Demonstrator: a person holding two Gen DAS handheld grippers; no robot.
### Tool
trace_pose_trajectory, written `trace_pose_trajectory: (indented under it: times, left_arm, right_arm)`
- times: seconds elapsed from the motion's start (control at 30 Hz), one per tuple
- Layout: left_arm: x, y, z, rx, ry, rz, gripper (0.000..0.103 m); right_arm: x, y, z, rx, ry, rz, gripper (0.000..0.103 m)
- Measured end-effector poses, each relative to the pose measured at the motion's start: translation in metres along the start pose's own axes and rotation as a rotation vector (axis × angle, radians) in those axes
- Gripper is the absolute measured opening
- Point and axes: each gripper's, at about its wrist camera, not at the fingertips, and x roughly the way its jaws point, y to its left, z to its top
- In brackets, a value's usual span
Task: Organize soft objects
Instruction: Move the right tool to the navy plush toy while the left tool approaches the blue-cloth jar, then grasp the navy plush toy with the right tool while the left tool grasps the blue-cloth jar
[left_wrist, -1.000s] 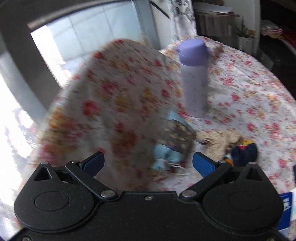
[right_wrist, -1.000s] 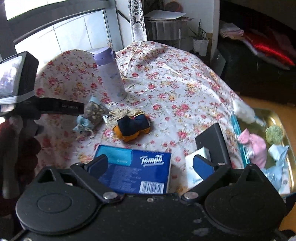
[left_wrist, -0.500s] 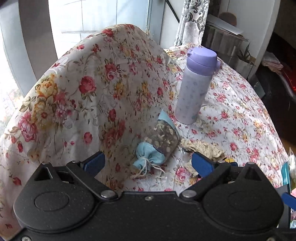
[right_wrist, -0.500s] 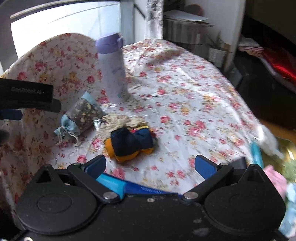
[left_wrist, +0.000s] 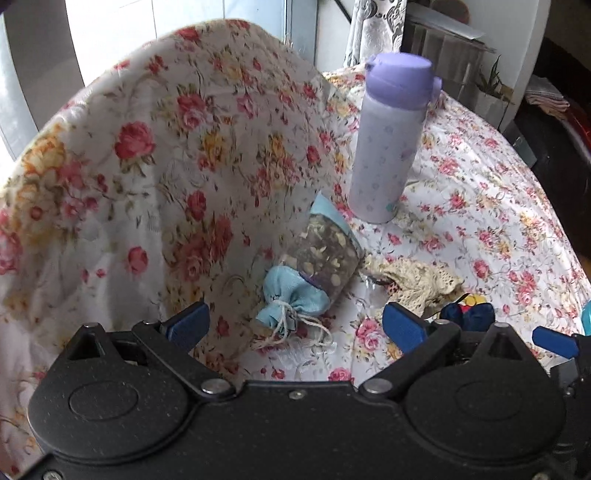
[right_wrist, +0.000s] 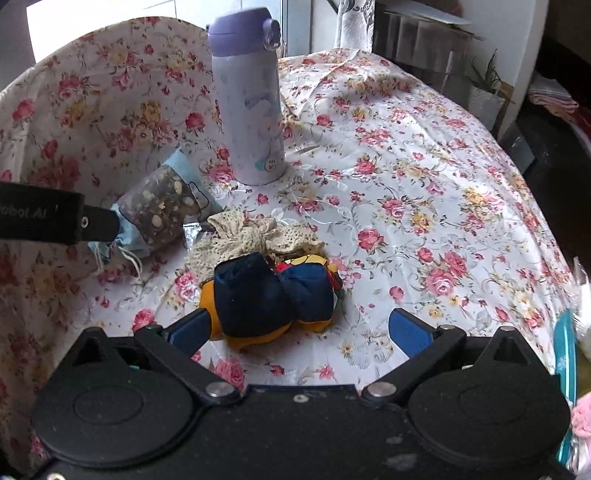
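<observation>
Right up close, the left gripper (left_wrist: 295, 325) has its blue fingers spread wide and holds nothing; the little blue pouch (left_wrist: 314, 273) with the string lies on the flowery cloth (left_wrist: 480, 206) just past them, leaning on the raised cloth; the right gripper (right_wrist: 299, 332) is wide open and empty too; the navy and orange soft toy (right_wrist: 269, 295) sits just in front, nearer its left finger; the cream lace piece (right_wrist: 251, 232) lies touching the toy behind it; farther back the purple bottle (right_wrist: 251, 103) stands upright.
</observation>
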Motion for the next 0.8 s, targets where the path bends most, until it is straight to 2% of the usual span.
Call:
trace_pose_trajectory:
  times: [0.23,0.37,0.5,0.67,0.77,0.8]
  left_arm:
    - [0.011,0.001,-0.003,-0.016,0.017,0.034,0.097]
    - [0.019,-0.009,-0.006,0.039,0.003,0.076,0.097]
    - [0.023,-0.01,-0.006,0.037,0.003,0.031,0.097]
    - [0.029,-0.015,-0.007,0.047,-0.004,0.029,0.097]
    - [0.035,-0.015,-0.006,0.035,0.008,0.014,0.097]
    - [0.036,-0.015,-0.005,0.03,0.007,0.014,0.097]
  right_arm:
    - [0.016,-0.001,0.01,0.005,0.002,0.044,0.103]
    - [0.024,0.002,0.015,0.011,0.013,0.048,0.103]
    - [0.031,0.006,0.016,0.001,0.025,0.042,0.103]
    - [0.038,0.008,0.014,-0.008,0.042,0.033,0.102]
    - [0.039,0.008,0.011,-0.005,0.043,0.034,0.096]
    - [0.04,0.009,0.01,-0.006,0.044,0.04,0.089]
